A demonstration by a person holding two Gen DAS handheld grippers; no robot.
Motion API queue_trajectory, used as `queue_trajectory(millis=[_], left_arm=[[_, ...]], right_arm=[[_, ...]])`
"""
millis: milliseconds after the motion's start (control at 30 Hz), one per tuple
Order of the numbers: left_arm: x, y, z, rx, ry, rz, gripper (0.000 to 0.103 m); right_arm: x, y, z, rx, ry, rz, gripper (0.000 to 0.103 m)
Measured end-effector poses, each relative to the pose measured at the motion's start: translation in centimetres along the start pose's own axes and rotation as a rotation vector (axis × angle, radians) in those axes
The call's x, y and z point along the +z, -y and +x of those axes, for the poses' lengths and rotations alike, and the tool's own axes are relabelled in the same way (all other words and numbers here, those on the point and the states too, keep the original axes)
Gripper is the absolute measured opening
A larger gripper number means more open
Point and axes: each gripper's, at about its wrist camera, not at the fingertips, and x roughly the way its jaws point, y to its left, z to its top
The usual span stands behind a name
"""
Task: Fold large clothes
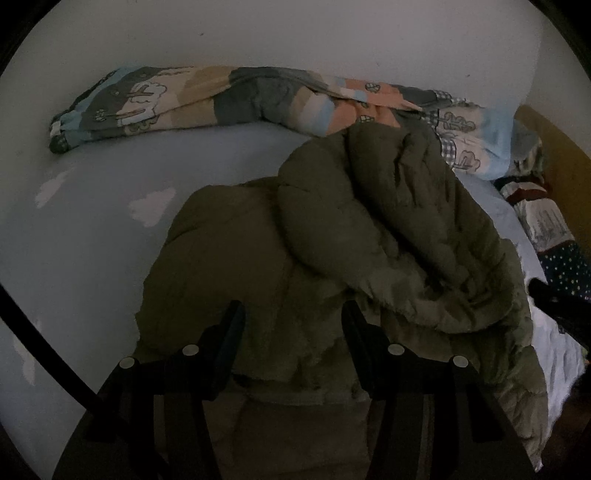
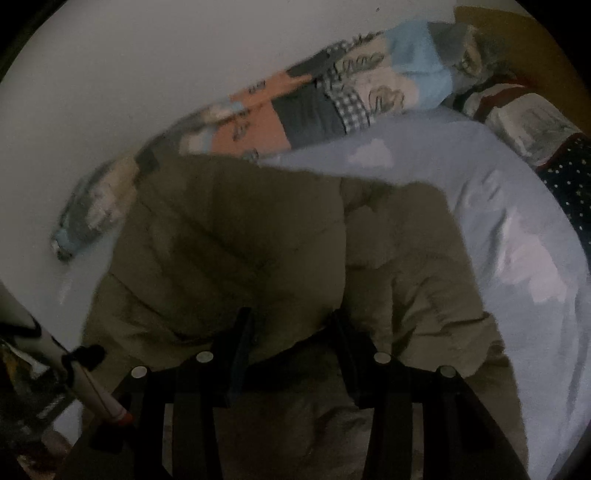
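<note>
The puffer jacket (image 1: 332, 236), olive green and quilted, lies heaped on the bed (image 1: 92, 221), whose pale blue sheet carries white cloud shapes.

In the left wrist view, a black cable (image 1: 48, 354) crosses the sheet at 8 o'clock. The left hand-held gripper (image 1: 293, 314) sits at 6 o'clock with its two fingers set wide apart over the jacket's near hem; fabric lies between them, but neither finger is seen pressing it, so it holds nothing that can be made out. From 12 to 3 o'clock of the gripper, a thick fold of the jacket is doubled over the flat part. A patchwork quilt (image 1: 229, 99) runs along the white wall (image 1: 295, 33) from 10 to 2 o'clock, and patterned bedding (image 1: 546, 221) lies at 3 o'clock.

In the right wrist view, blurred, the right hand-held gripper (image 2: 291, 321) also stands open at 6 o'clock, a bulge of jacket (image 2: 240, 236) sitting between its fingers; whether they touch it cannot be told. Bare sheet (image 2: 498, 221) spreads toward 3 o'clock.
</note>
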Motion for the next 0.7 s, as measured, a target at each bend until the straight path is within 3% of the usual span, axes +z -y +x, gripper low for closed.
queue_trajectory(millis=[100, 233, 400, 567, 700], left_arm=[[-0.3, 0.0, 0.5, 0.01, -0.032, 0.011, 0.053], [-1.1, 0.2, 1.4, 0.039, -0.079, 0.033, 0.053], [-1.9, 0.5, 2.2, 0.081, -0.12, 0.073, 0.061], [-1.8, 0.8, 0.6, 0.053, -0.08, 0.068, 0.061], [-1.6, 1.7, -0.8, 0.042, -0.023, 0.091, 0.061]], right_arm=[[-0.1, -0.4, -3.0, 0.032, 0.036, 0.018, 0.047], [-1.6, -1.6, -4.4, 0.017, -0.004, 0.017, 0.05], [-3.5, -1.4, -1.0, -0.04, -0.104, -0.015, 0.05], [-4.2, -1.1, -0.3, -0.058, -0.128, -0.023, 0.05], [-3.7, -1.8, -2.9, -0.029, -0.067, -0.005, 0.05]])
